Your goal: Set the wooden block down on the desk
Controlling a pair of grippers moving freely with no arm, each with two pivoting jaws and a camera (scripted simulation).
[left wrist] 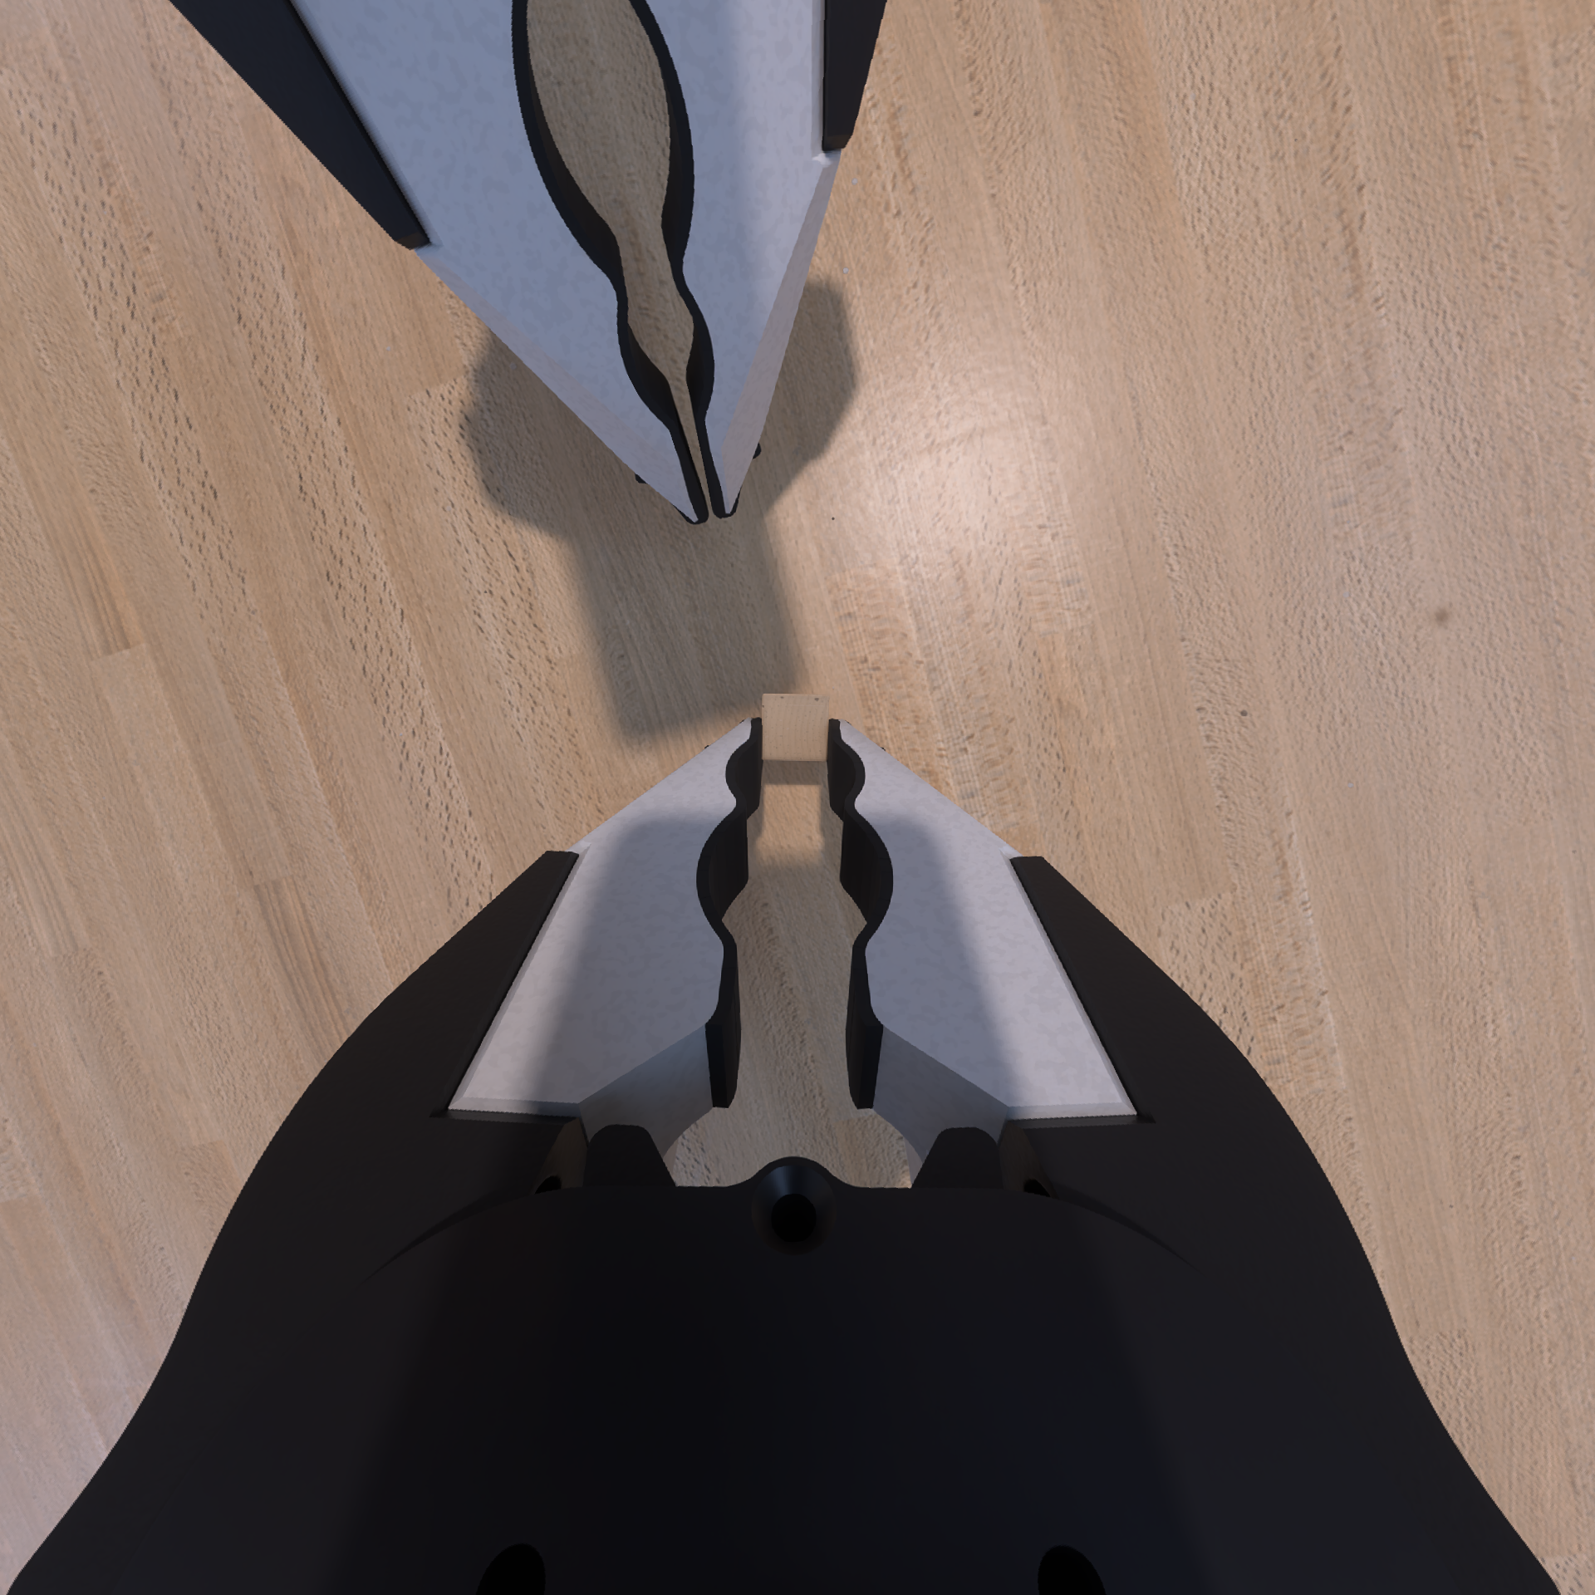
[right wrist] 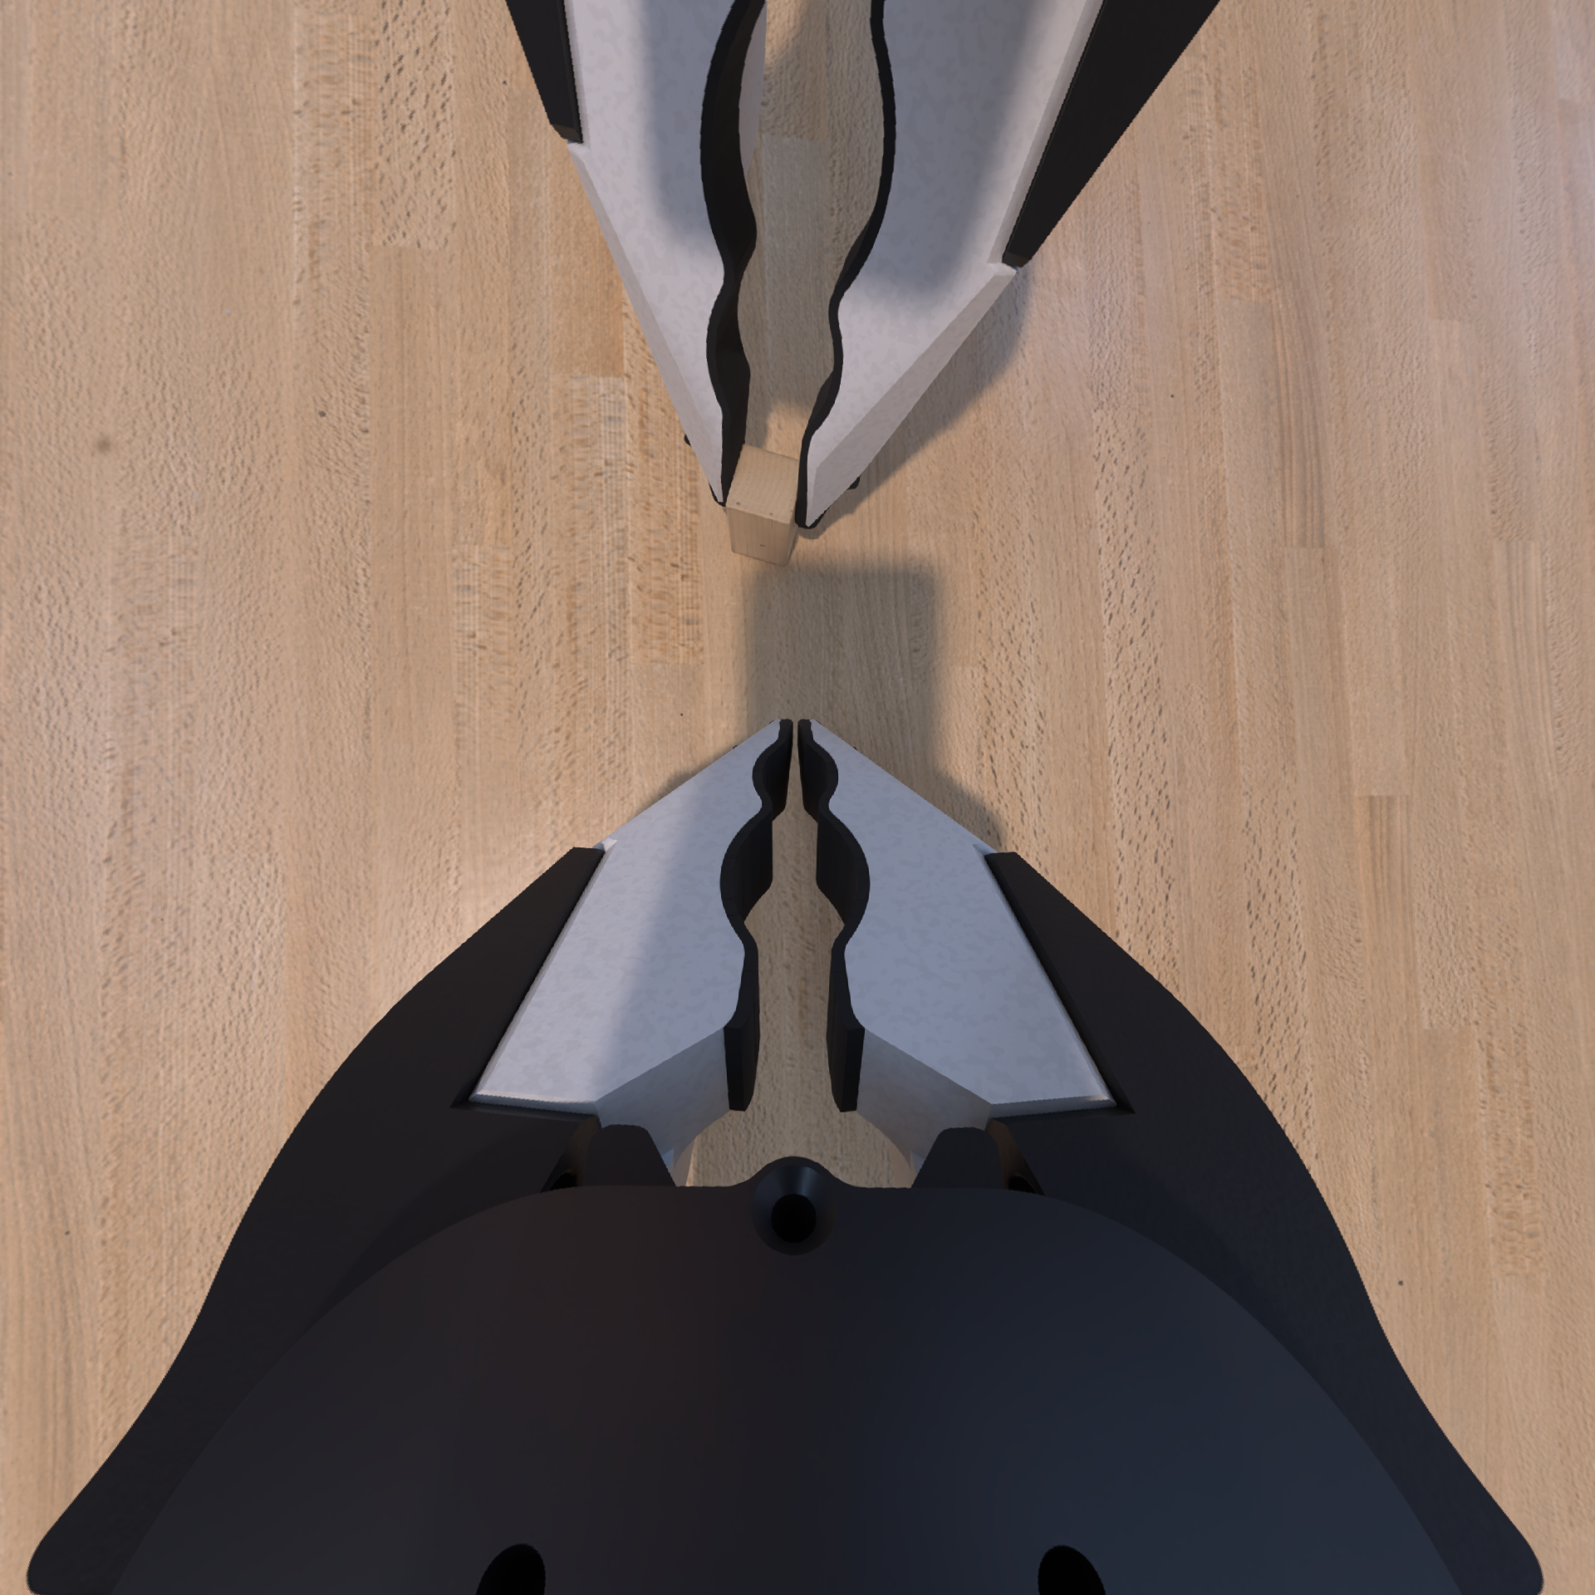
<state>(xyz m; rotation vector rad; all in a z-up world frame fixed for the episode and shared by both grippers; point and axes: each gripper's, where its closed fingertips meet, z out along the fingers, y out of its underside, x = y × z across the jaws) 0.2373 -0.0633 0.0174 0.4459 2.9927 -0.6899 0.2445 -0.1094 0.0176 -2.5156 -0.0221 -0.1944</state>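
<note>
Your desk (left wrist: 1208, 431) is a light wood top of long joined planks with fine grain. You cannot tell whether the wooden block (right wrist: 761, 509) rests on it. Dark shadows fall on the planks just beside the block, and a small dark spot marks the wood well apart from it.

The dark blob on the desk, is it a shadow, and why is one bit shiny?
Left wrist view: yes, a soft shadow on the desk under the right gripper, with pale glare beside it. Right wrist view: another soft shadow between the wooden block and the right gripper; nothing looks blurred.
</note>
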